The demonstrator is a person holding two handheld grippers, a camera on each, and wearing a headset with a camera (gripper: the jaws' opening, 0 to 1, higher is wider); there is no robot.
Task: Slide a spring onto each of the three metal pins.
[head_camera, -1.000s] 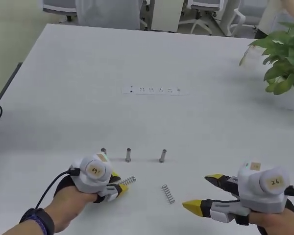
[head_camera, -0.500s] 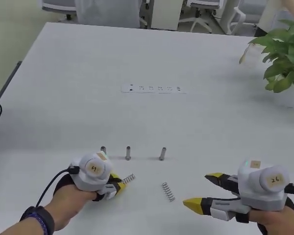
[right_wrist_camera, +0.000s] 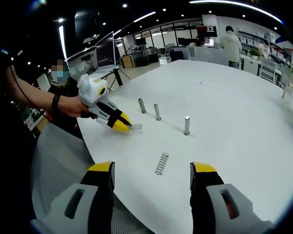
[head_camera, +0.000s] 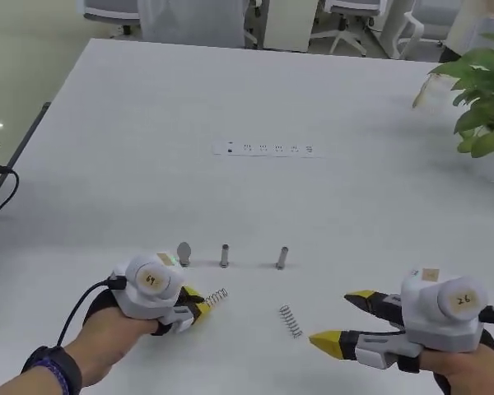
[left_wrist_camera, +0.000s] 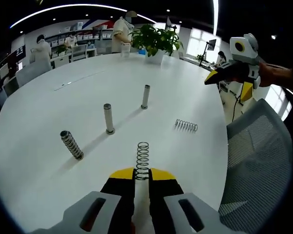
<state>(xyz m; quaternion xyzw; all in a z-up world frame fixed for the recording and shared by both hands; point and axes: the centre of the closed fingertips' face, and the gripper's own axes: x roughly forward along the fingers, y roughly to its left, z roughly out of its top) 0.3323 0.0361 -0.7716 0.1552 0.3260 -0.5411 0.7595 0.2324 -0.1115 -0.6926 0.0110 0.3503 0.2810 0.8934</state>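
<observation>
Bright, even overhead light, soft shadows; both gripper views bend at edges.

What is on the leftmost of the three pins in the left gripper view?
A spring sits around it, from top to base. The coils cover it, so the metal underneath cannot be seen.

White table (head_camera: 230, 90), power strip (head_camera: 269, 149), potted plant (head_camera: 482, 99), office chairs (head_camera: 346, 16)

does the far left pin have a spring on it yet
On: in the left gripper view a spring sleeves the leftmost pin base to top.
</observation>
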